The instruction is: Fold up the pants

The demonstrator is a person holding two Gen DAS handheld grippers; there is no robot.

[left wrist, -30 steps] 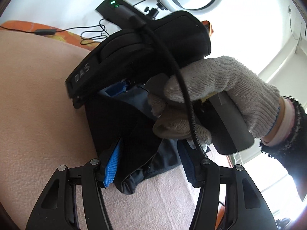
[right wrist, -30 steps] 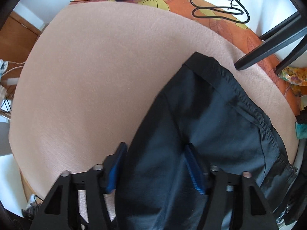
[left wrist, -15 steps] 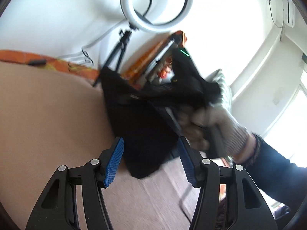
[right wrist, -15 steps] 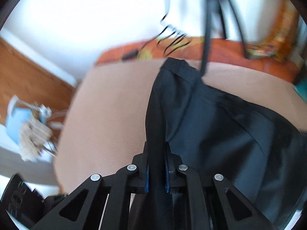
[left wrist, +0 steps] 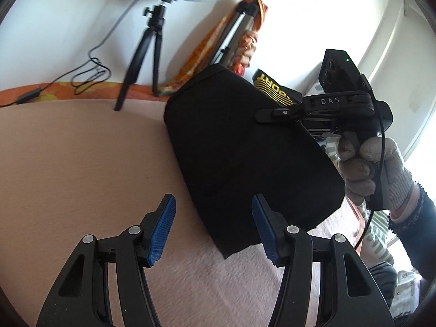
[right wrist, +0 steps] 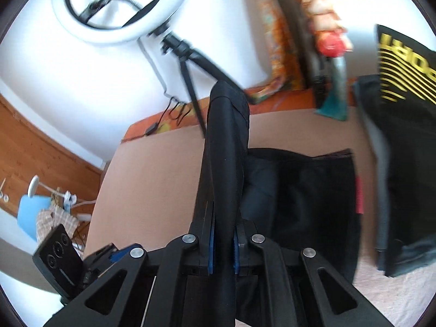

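Black fabric pants [left wrist: 245, 160] fill the middle of the left wrist view as a broad dark panel lifted off a pinkish-beige blanket-covered surface [left wrist: 76, 169], their lower corner hanging down between and just beyond the two blue-padded fingers of the left gripper [left wrist: 214, 229]. That gripper's jaws stand wide apart with nothing held between them. At the right edge of the pants, the black right gripper [left wrist: 265, 114], marked "DAS", clamps the cloth with its fingers pressed together, and a hand in a grey knitted glove [left wrist: 376, 171] grasps its handle. Behind, a white ring light on a black tripod [left wrist: 152, 35] stands against the white wall, with a black cable [left wrist: 90, 73] looped near an orange patterned sheet edge [left wrist: 68, 88]. A black garment with yellow lettering [left wrist: 272, 88] lies beyond the pants. In the right wrist view, the right gripper [right wrist: 223, 248] has its jaws drawn narrow on a thick fold of the black pants [right wrist: 226, 147], which rises upright from between the blue pads. The rest of the pants spreads to the right over the beige surface [right wrist: 152, 169]. The black garment with yellow lettering [right wrist: 403, 114] lies further right, just beside them. The ring light [right wrist: 120, 8] appears blurred at upper left, and the left gripper [right wrist: 113, 256] shows at lower left; from here I cannot tell how its jaws stand.
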